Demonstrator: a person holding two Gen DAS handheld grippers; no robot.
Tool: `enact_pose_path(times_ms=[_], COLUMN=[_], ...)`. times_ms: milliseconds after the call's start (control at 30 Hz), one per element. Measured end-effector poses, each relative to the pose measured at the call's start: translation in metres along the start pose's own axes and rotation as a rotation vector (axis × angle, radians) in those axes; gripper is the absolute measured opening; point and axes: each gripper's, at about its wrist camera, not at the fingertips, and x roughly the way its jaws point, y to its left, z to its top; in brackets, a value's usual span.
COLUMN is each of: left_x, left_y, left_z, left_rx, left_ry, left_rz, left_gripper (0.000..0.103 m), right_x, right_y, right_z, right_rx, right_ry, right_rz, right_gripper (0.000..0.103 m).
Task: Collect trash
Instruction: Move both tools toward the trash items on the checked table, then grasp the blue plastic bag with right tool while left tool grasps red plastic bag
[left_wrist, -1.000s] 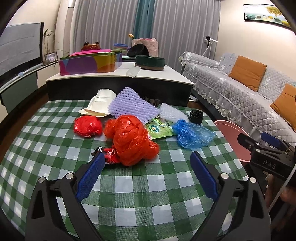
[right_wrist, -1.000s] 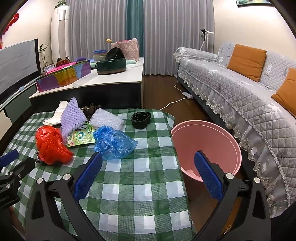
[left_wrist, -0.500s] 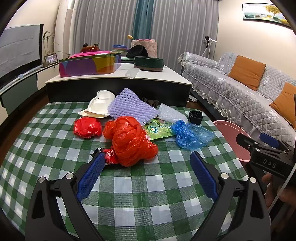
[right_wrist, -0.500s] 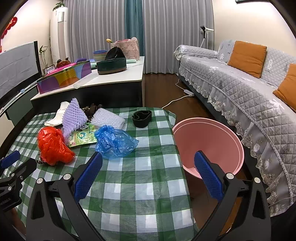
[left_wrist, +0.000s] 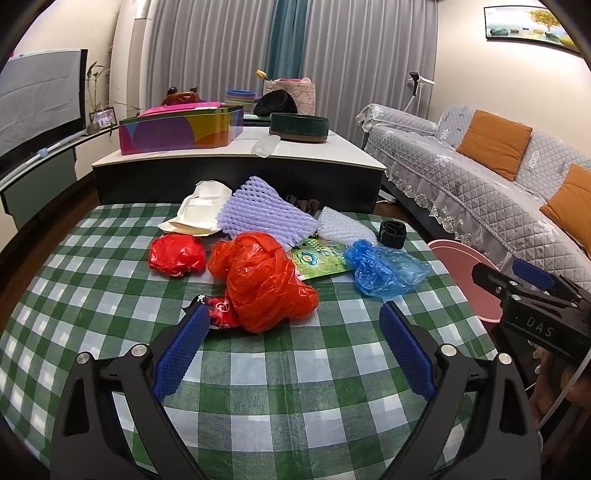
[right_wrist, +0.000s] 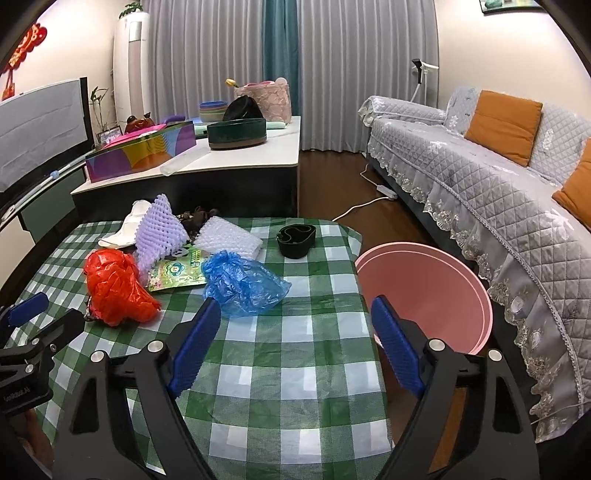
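Both grippers' jaws wide apart, empty

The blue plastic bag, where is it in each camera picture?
Left wrist view: the blue plastic bag lies right of centre on the checked tablecloth.
Right wrist view: the bag lies left of centre.
Shared landmark: the green snack wrapper just left of the bag.

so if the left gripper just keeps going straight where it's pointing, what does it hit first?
Most likely the big red plastic bag. It lies on the checked tablecloth straight ahead of the open left gripper, slightly left of centre. The distance to it is hard to judge in fisheye.
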Motion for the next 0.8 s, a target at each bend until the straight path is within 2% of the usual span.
enact_pose_path(times_ms=[467,800], left_x=[0.011,0.036], left_y=[0.007,0.016], left_z=[0.003,0.011], left_rx=[-0.021,-0.067], left_ry=[0.005,0.018], left_rz=[0.037,0.092], left_gripper=[0.09,0.09], right_x=[0.012,0.057], right_y=[0.007,0.007], right_z=[0.001,0.009], right_rx=[-0.005,0.018], right_ry=[0.034,0.094], right_rz=[0.025,0.071], right_gripper=[0.082,0.082])
